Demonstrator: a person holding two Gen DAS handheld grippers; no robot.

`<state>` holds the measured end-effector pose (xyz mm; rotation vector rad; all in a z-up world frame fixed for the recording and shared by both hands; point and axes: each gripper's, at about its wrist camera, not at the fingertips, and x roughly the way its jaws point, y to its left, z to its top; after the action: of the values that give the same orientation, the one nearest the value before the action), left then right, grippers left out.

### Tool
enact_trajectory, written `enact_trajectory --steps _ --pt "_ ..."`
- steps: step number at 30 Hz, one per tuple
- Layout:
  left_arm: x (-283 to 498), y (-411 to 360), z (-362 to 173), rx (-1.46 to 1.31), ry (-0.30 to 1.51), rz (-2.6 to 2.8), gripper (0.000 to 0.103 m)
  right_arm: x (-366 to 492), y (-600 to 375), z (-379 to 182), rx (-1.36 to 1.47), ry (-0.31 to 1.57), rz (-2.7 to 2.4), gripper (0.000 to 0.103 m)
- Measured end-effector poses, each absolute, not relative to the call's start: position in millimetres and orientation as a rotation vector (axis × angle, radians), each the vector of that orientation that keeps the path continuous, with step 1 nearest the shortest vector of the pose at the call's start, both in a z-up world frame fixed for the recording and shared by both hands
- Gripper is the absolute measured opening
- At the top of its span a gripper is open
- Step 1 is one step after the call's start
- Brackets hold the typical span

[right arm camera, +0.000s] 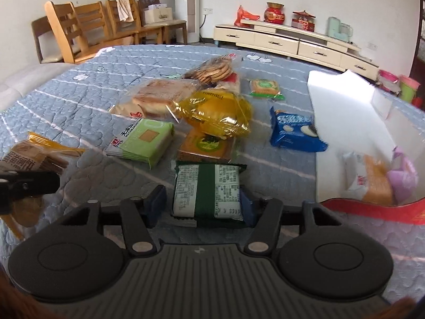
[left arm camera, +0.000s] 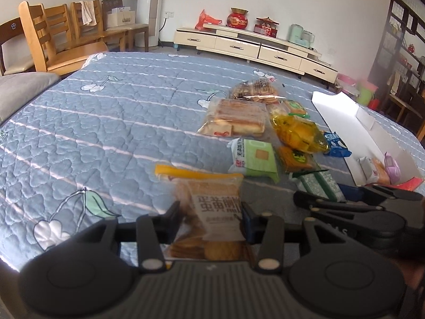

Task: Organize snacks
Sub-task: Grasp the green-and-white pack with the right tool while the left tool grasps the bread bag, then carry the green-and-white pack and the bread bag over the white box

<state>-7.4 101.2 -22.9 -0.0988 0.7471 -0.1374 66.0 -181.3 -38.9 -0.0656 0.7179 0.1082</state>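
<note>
My left gripper is shut on a clear bag of egg-yolk biscuits with a yellow top strip, held above the blue quilted table. My right gripper is shut on a dark green snack packet; it also shows in the left wrist view. A white open box with a red edge lies at the right and holds a bread packet and a purple packet. Loose snacks lie in the middle: a light green packet, a yellow bag, a blue Oreo pack.
More snacks lie farther back: a sliced cake bag, a round cookie bag, a small green cracker packet, an orange packet. Wooden chairs stand behind the table at the left, a low cabinet along the wall.
</note>
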Motion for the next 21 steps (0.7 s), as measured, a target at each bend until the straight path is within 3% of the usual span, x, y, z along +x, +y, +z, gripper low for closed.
enact_trajectory --steps 21 --pt "-12 54 24 -0.079 0.641 -0.179 0.045 -1 -230 45 -0.003 0.539 0.063 0.058"
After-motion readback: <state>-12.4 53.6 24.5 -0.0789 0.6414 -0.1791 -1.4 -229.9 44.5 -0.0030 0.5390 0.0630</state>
